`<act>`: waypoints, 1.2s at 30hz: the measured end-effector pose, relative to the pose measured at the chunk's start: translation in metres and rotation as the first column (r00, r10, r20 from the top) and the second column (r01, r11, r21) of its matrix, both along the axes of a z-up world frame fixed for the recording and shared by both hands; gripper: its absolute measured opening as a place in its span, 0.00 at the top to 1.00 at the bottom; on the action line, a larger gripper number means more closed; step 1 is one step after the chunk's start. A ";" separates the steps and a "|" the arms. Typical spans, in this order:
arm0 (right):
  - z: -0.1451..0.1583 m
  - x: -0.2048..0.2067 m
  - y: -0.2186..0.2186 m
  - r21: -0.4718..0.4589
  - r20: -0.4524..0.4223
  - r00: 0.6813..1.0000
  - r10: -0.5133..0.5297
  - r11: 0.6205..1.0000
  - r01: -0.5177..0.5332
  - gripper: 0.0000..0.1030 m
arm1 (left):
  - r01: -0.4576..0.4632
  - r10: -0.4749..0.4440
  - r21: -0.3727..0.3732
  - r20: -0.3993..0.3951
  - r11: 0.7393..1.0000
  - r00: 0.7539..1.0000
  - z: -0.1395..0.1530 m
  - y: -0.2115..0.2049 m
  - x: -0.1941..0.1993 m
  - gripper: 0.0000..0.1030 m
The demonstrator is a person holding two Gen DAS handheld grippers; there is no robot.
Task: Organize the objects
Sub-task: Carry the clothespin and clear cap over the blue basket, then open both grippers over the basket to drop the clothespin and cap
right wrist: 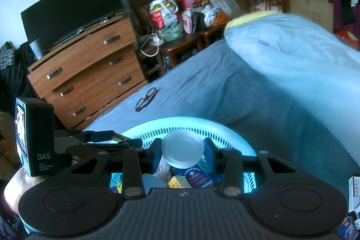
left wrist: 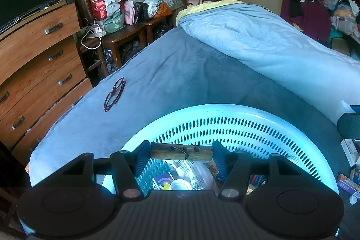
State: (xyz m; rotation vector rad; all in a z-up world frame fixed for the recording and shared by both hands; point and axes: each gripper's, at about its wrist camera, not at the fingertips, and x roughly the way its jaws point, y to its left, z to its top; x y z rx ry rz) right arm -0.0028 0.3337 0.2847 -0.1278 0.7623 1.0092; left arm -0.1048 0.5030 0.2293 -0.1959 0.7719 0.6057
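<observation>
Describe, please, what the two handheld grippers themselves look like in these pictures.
Both the left gripper and right gripper are matte black, with a ribbed body, two round discs, linkage bars on silver pivots and ridged fingers. A black box marked DAS sits beside the left one.

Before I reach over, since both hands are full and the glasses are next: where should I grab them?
Take the glasses at the bridge between the lenses, coming straight down from above. They lie flat and folded on the bed, so the thin frame sits against the soft cover, and the bridge is the narrowest part for the fingers.
</observation>
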 end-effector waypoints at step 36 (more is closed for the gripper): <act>-0.012 0.001 0.006 -0.003 -0.010 1.000 -0.004 1.000 0.004 0.61 | 0.003 -0.003 -0.012 -0.013 1.000 1.000 -0.012 0.004 0.004 0.40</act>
